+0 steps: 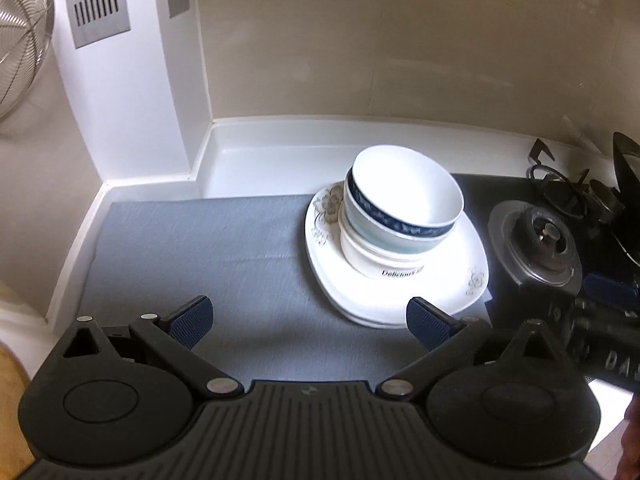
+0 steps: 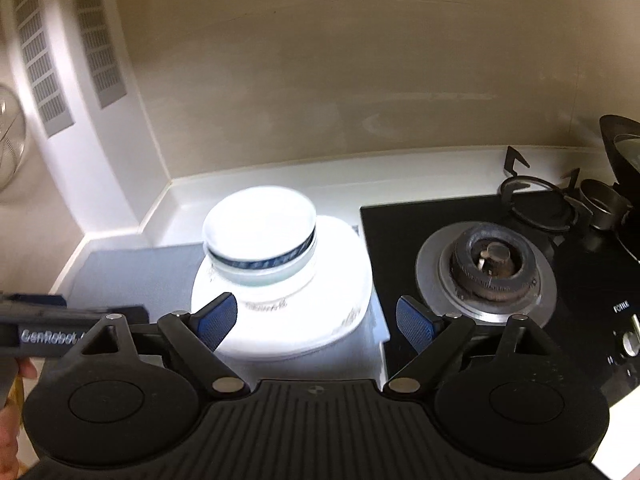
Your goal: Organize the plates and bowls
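Observation:
A stack of bowls (image 1: 400, 216) sits on white square plates (image 1: 400, 292) with flower prints, on the right end of a grey mat (image 1: 208, 256). The top bowl is white with a dark blue band; the bottom one bears black lettering. The stack also shows in the right wrist view (image 2: 260, 248), on the plates (image 2: 344, 280). My left gripper (image 1: 310, 326) is open and empty, just in front of the plates' near edge. My right gripper (image 2: 316, 322) is open and empty, over the plates' near right edge.
A black gas hob with a round burner (image 2: 486, 264) lies right of the plates; a dark pan (image 2: 622, 152) stands at its far right. White counter rim and wall (image 1: 280, 136) run behind. A wire basket (image 1: 20, 40) hangs at upper left. The left gripper's body (image 2: 40, 336) shows at lower left.

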Tool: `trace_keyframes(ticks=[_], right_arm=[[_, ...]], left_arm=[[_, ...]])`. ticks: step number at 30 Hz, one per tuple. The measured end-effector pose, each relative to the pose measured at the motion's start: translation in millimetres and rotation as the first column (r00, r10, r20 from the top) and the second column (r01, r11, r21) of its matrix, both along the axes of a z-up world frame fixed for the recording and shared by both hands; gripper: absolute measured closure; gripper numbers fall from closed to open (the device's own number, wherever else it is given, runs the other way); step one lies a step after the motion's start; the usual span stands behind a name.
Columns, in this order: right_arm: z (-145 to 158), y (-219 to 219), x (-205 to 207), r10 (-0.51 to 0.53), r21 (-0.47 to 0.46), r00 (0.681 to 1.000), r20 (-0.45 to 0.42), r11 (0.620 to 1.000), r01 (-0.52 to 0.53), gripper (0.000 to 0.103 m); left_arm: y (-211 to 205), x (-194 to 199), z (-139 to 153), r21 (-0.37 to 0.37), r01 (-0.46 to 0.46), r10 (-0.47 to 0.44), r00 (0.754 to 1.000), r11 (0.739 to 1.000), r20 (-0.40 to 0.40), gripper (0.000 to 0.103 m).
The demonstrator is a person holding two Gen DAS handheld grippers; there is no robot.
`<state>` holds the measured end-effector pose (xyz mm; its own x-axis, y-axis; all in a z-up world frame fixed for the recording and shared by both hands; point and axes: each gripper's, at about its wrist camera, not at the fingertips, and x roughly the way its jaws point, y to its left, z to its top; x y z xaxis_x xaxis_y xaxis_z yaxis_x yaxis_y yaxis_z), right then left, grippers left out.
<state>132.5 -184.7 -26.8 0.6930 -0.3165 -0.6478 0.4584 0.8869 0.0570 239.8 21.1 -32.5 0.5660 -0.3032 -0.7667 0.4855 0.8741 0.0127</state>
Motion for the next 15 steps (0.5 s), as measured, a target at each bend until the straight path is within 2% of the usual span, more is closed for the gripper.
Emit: trace_keyframes(ticks=[4, 10, 12, 15], right_arm=[[-5, 12, -10, 0.008, 0.009, 0.999, -0.036, 1.0, -0.007, 0.014], [-2, 23, -23, 0.002, -0.016, 0.999, -0.04, 1.0, -0.002, 0.014], [0, 24, -26, -0.006, -0.026, 0.999, -0.036, 1.0, 0.005, 0.014], [3, 24, -31, -0.016, -0.032, 1.0, -0.027, 0.999, 0.015, 0.013]], left_arm=[[-1, -4, -2, 0.066, -0.011, 0.011, 1.0, 0.998, -0.007, 0.0], [9, -13, 0, -0.016, -0.033, 0.033, 0.999, 0.999, -0.037, 0.0], [9, -17, 3, 0.007, -0.062, 0.062, 0.998, 0.998, -0.005, 0.0], [11, -26, 10, 0.009, -0.07, 0.069, 0.993, 0.997, 0.099, 0.0]])
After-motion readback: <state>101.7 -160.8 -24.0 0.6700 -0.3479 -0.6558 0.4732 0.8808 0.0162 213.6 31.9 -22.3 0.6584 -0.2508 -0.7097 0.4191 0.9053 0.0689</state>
